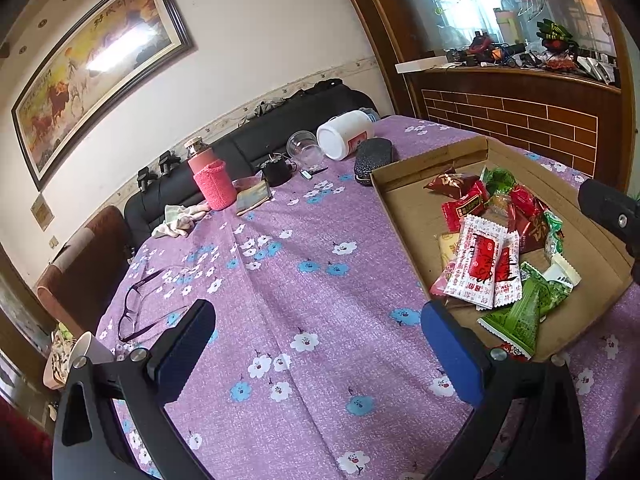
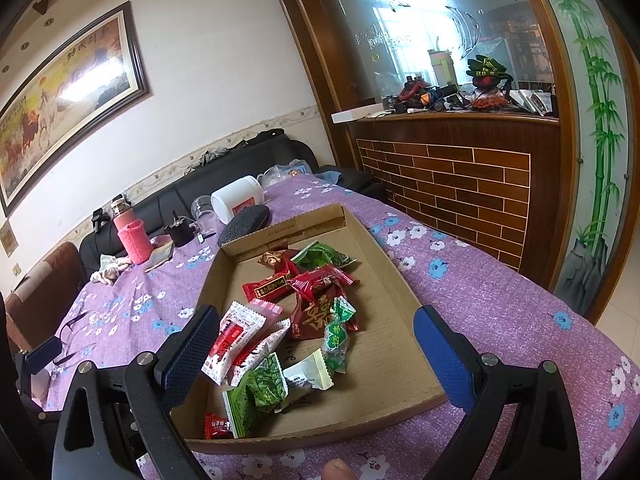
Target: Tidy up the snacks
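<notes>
Up front in the left wrist view, the left gripper (image 1: 316, 332) gapes wide and empty over the purple flowered tablecloth (image 1: 280, 280), just left of the shallow cardboard tray (image 1: 408, 196) holding wrapped snacks (image 1: 486, 264). From the right wrist, the right gripper (image 2: 316, 344) spreads wide, empty, above that tray (image 2: 384, 288) and snacks (image 2: 296, 320).
</notes>
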`<state>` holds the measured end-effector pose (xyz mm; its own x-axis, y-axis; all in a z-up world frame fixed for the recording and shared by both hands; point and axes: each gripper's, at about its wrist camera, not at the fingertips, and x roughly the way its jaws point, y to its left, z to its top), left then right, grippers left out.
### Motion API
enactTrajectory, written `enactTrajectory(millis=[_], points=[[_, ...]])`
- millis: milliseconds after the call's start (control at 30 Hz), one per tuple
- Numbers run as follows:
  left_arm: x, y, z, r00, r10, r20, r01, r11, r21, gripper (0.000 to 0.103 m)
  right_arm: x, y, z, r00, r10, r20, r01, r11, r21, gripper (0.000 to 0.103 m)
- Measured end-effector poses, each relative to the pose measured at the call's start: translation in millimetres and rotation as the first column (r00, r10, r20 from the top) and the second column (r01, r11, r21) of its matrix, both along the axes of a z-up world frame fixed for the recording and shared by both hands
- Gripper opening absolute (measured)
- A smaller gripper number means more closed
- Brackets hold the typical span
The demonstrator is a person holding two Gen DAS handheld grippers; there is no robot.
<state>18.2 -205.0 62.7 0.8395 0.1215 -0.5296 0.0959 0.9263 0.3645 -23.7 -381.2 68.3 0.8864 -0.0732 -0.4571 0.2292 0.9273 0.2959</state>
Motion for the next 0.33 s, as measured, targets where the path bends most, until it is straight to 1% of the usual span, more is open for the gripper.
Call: enactTrajectory(millis=[133, 333], points=[[-1.0, -0.4, 1.0, 1.000, 0.007, 0.013, -0.007, 1.000, 0.005, 0.102, 0.0, -0.3, -0.5, 1.000, 0.000, -0.001, 0.000, 1.000, 0.002, 0.099], [-1.5, 3.2, 3.1, 1.000, 0.021, 0.010, -0.021, 1.000, -0.011, 0.102, 0.4, -0.1, -0.7, 1.000, -0.001, -0.001, 0.001, 1.000, 0.004, 0.099]])
